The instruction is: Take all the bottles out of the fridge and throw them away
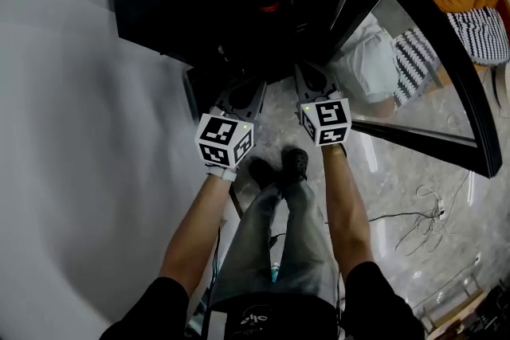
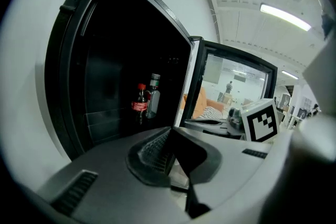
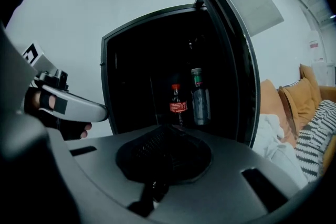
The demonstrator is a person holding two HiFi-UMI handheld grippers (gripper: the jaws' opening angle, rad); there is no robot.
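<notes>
Two bottles stood inside the open fridge (image 3: 131,71): one red-capped cola bottle (image 3: 177,105) and, just beside it at its 3 o'clock, one taller clear bottle (image 3: 200,98). Both gripper views showed them, but the head view caught only a red glint. The left gripper (image 2: 170,131) and right gripper (image 3: 167,127) each had jaws together, holding nothing, with the bottles well apart at 12 o'clock.

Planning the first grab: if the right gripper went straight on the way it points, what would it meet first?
Most likely the red-capped cola bottle inside the open fridge, in line just beyond the shut right gripper. The green-capped bottle stands just right of it. Depth is unclear.
</notes>
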